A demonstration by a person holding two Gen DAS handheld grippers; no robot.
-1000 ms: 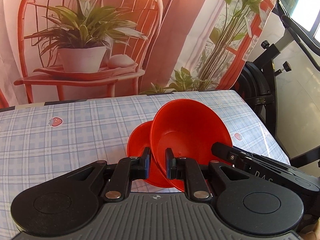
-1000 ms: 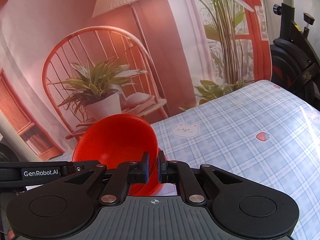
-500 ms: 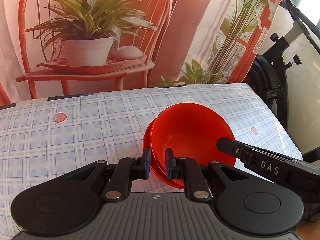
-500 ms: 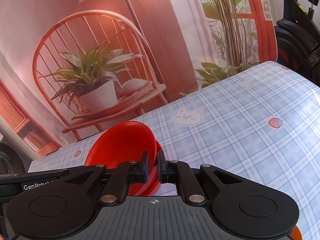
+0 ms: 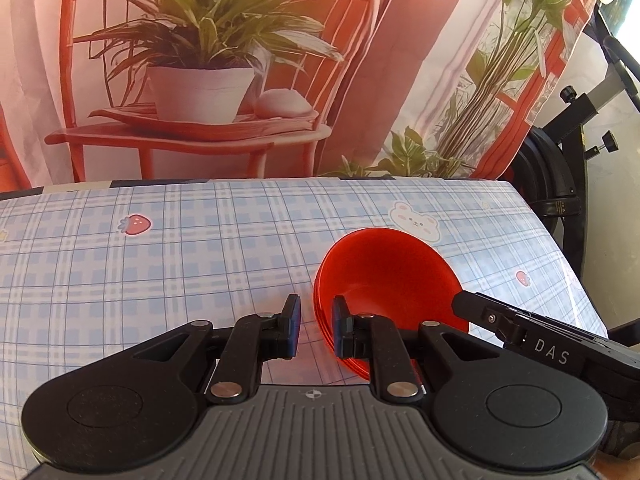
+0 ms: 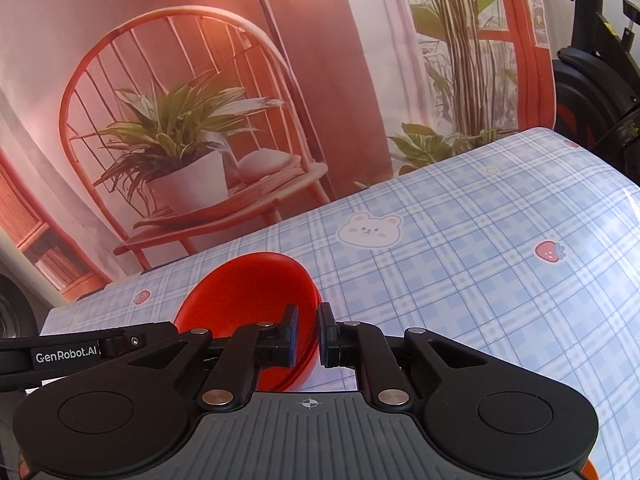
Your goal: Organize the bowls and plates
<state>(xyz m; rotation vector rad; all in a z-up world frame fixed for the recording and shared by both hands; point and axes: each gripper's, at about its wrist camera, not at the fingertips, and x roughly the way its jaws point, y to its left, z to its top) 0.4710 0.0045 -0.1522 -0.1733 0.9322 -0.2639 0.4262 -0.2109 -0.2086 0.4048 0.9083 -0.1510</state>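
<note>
A red bowl [image 5: 384, 276] sits nested in another red bowl on the blue plaid tablecloth [image 5: 160, 272]. My left gripper [image 5: 317, 320] straddles its left rim. The rim lies by the right finger, and bare cloth shows between it and the left pad. In the right wrist view the same bowl [image 6: 248, 292] has its right rim between the jaws of my right gripper [image 6: 308, 322], which are opening, no longer pinching it. The other gripper's finger reaches in from the side in each view, the right one [image 5: 520, 332] and the left one [image 6: 100, 348].
A printed backdrop of a red chair and potted plant [image 5: 200, 80] hangs behind the table's far edge. A black exercise bike [image 5: 560, 184] stands past the table's right edge. Something orange [image 6: 590, 470] peeks in at the bottom right of the right wrist view.
Both grippers came down with the bowl. It went from tilted above the lower bowl to settled inside it. The right jaws have widened a little, and the rim has shifted toward the left gripper's right finger.
</note>
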